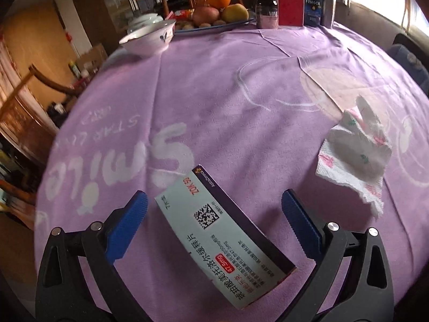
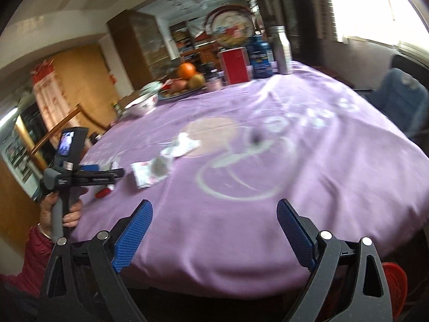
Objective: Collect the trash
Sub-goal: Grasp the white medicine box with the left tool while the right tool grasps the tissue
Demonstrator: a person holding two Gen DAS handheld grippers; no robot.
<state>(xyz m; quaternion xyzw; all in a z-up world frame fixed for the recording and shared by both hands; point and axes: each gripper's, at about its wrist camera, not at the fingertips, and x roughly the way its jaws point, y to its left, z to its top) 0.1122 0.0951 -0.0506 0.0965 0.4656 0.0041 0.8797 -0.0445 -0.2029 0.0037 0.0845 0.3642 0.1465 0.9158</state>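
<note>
A white and purple medicine box (image 1: 225, 238) lies on the purple tablecloth (image 1: 214, 94), between the blue pads of my left gripper (image 1: 214, 196). That gripper is open, with a gap on each side of the box. A crumpled paper towel (image 1: 354, 155) with pink print sits to the box's right. In the right wrist view a hand holds the left gripper (image 2: 118, 173) at the table's left edge, beside the same towel (image 2: 151, 173). A second white tissue (image 2: 183, 145) lies farther in. My right gripper (image 2: 214, 209) is open and empty over the near table edge.
At the far side stand a white bowl (image 1: 150, 37), a fruit plate (image 1: 214, 25), a red box (image 1: 291, 5) and several bottles (image 1: 312, 2). A small dark object (image 2: 257, 136) lies mid-table. A red basket (image 2: 394, 281) sits below the table's right edge. Chairs ring the table.
</note>
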